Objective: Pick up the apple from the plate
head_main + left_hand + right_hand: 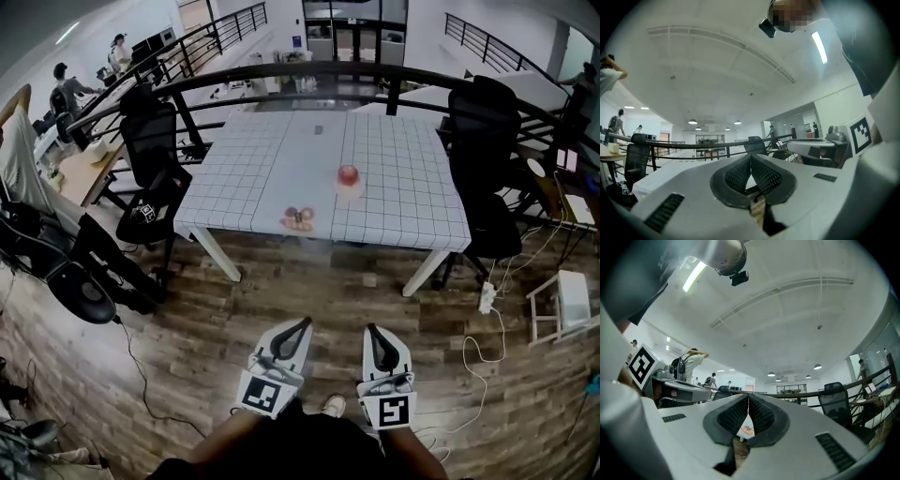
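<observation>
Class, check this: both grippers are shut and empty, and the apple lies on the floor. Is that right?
No. The apple sits on a plate on the table; the head view shows it. The left gripper and right gripper are shut and empty.

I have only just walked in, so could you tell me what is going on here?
A person stands on the wooden floor, well short of the grid-patterned table, holding the left gripper and right gripper out in front. Both have their jaws together and hold nothing. The apple sits untouched on its plate. Another plate with small items lies nearer the table's front edge.
</observation>
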`<state>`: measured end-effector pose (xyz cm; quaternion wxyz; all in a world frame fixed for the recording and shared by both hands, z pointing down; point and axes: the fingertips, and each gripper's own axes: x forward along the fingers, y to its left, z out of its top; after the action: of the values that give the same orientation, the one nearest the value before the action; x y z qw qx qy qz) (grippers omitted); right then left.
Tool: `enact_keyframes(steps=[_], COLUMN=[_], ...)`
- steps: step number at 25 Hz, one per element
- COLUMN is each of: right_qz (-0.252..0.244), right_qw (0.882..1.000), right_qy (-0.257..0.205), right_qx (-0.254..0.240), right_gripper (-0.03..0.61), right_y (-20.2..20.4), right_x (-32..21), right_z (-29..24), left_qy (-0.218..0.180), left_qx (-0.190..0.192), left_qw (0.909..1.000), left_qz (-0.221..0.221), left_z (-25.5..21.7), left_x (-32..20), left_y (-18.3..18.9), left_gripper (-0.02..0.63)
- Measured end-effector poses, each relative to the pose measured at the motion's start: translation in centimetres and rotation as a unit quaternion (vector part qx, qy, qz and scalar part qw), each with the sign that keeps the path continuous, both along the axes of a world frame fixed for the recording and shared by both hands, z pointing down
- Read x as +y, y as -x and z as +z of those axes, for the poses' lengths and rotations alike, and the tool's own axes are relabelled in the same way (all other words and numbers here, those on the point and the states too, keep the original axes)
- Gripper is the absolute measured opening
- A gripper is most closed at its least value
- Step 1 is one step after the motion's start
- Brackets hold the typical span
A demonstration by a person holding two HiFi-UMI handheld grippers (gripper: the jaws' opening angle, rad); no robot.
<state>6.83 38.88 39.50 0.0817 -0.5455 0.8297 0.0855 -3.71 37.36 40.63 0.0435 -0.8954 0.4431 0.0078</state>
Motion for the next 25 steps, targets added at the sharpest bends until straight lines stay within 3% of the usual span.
enact_keyframes(steps=[5,11,18,25], right_qz=[-0.003,-0.005,0.014,0.009], right_qw=[1.000,1.000,0.999,0.998], right_qy=[-0.004,0.011,0.025,0.044], right_qx=[0.022,0.010,0.025,0.037], right_gripper=[0.025,0.025,0.023,0.023], right_y=[-0.7,-0.2,0.5,3.6], right_x=[-1.8,-6.0,-12.4,-17.9], right_z=[0.3,0.0,0.2,0.6], left_qy=[0.004,0.021,0.017,0.022], left_qx=[0.002,0.005,0.019,0.008], left_qw=[1.0000,0.9997,0.9989,0.9988], left_qz=[-0.005,-0.007,0.039,0.044], left_z=[0.1,1.0,0.7,1.1], left_x=[-1.7,-6.6,-13.5,-18.8], left_y=[-0.4,-0.4,-0.6,2.1], left_gripper=[0.023,0.023,0.022,0.023])
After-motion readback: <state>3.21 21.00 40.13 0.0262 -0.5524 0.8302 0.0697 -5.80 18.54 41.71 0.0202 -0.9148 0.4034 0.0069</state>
